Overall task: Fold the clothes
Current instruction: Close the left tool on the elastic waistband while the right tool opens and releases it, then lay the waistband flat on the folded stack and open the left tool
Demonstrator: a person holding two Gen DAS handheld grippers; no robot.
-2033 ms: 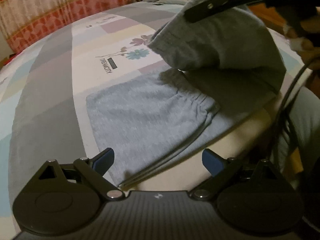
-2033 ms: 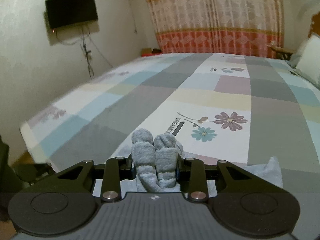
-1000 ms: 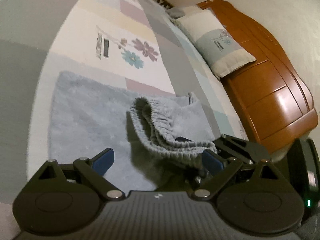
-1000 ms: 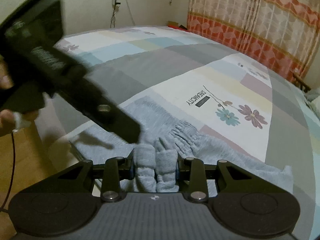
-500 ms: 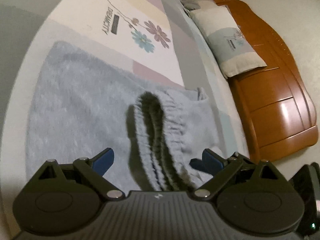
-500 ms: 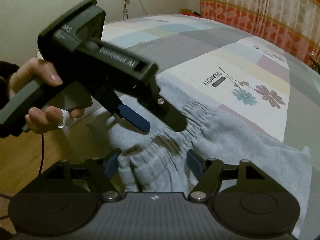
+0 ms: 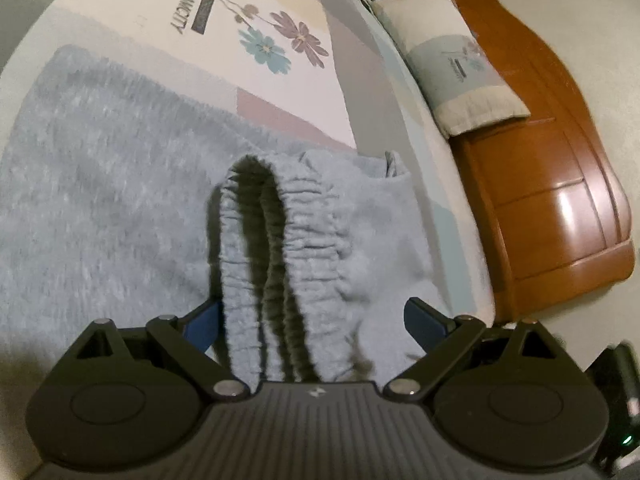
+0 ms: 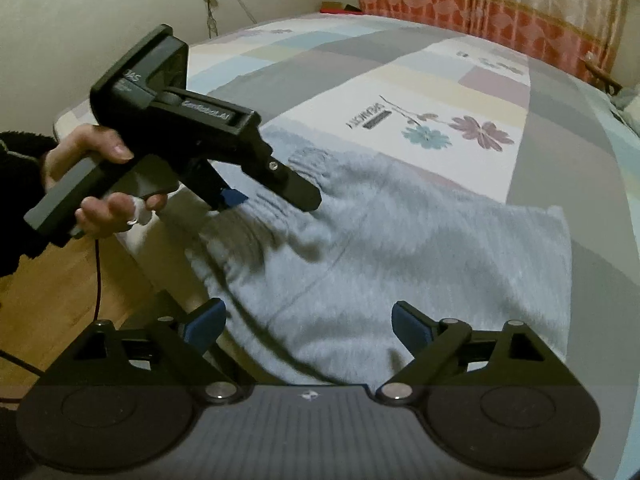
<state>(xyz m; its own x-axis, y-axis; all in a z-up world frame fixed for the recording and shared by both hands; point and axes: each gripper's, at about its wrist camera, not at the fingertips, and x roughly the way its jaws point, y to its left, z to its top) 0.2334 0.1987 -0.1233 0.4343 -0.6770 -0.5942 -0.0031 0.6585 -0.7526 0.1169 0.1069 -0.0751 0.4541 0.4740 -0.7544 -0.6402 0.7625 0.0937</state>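
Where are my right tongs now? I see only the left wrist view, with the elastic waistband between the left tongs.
Observer: The right tongs are opening above the grey garment; cloth lies between the pads, but they do not press it.
Operator: What is at the far end of the room?
Observer: A red patterned curtain, which your view does not show.

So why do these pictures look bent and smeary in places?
Both views: a fisheye lens curves the bed. Left wrist view: the grey sweatpants are motion-blurred, with dark shadow in the waistband folds, glare on the wooden headboard. Right wrist view: cloth blurs below the left gripper.
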